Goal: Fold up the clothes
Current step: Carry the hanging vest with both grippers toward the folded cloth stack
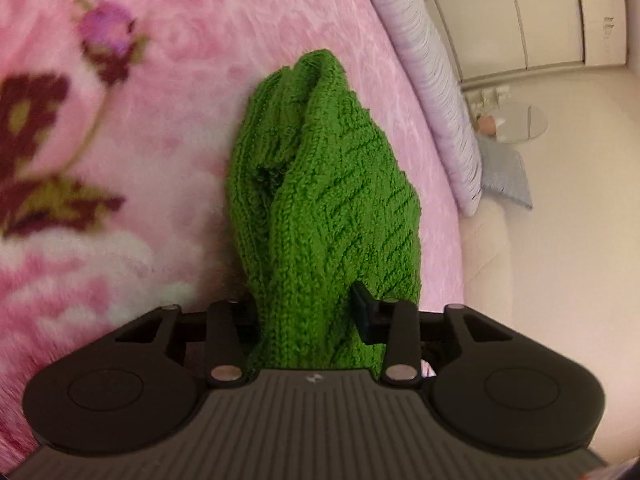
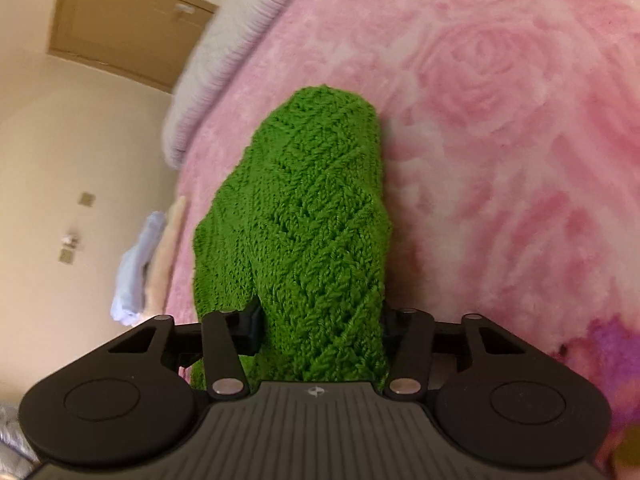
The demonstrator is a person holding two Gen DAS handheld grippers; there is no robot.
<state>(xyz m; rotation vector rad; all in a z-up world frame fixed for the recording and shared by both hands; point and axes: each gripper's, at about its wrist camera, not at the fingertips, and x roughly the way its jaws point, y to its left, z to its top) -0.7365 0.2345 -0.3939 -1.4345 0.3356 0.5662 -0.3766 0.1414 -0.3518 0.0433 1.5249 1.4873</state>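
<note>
Filling the middle of both wrist views, the green knit garment hides much of what you would want to check: in the left wrist view your left gripper shows only one dark fingertip pad at centre right of the frame, the other buried behind the bunched wool, and in the right wrist view your right gripper shows one pad at centre left while the opposite one is covered by knit. Each claw is narrowed onto a thick gather of the garment, pinching it between the fingers, with the fabric running from the lower centre of the frame up toward the middle. How the rest of the garment hangs or lies beyond these gathers is out of sight, and whether its far end touches the bedding cannot be told. Behind it spreads a pink floral blanket, blurred at the left of the left view. A pale lilac striped pillow crosses the upper right of that frame. Below it, at centre right, a light blue folded cloth lies by a round glass table, whose small contents are too tiny to identify. A brown door sits at upper left in the right view.
</note>
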